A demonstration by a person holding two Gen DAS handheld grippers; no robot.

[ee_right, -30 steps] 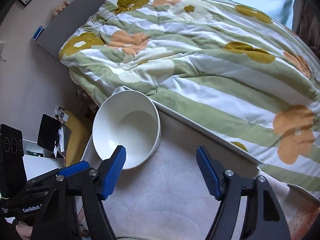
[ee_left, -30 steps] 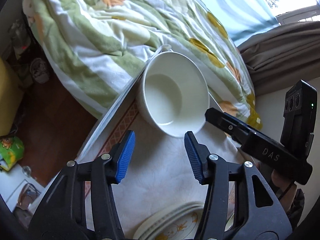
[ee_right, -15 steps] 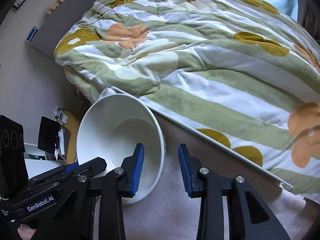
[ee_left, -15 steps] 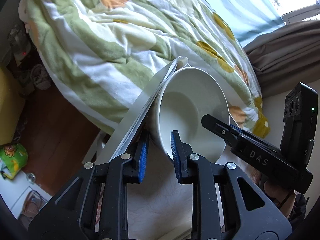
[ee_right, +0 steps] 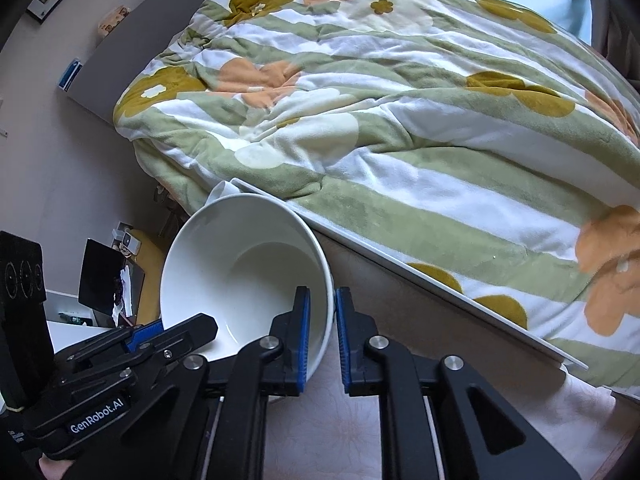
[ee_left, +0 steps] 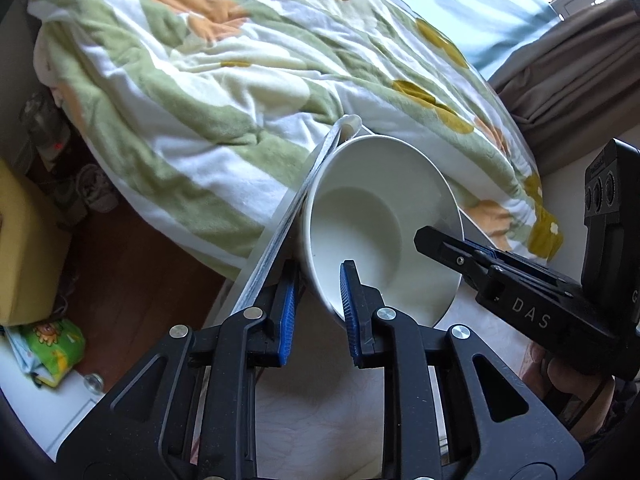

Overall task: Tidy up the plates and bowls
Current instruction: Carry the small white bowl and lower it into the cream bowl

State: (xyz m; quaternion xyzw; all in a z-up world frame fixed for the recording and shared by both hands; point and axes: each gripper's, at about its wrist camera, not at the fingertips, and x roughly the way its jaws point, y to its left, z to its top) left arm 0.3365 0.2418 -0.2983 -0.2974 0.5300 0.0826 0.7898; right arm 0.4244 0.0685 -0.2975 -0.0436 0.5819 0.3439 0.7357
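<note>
A plain white bowl [ee_left: 380, 220] [ee_right: 248, 264] is tilted up at the table's far corner, its mouth facing the cameras. My left gripper [ee_left: 318, 284] is shut on the bowl's near left rim, one blue pad inside and one outside. My right gripper [ee_right: 322, 312] is shut on the near right rim in the same way. In the left wrist view the right gripper [ee_left: 460, 250] reaches in from the right over the rim. The left gripper [ee_right: 172, 332] shows at lower left in the right wrist view.
The table's pale cloth [ee_left: 320, 412] [ee_right: 360, 432] lies under the grippers, with its white edge [ee_right: 440, 280] against a bed under a green, white and orange flowered blanket [ee_right: 380, 120]. A yellow stool [ee_left: 24, 248] and a green packet [ee_left: 52, 344] are on the floor at left.
Both grippers went from wide open to shut on the bowl's rim. The bowl, flat on the table a second ago, now stands tilted up between them.
</note>
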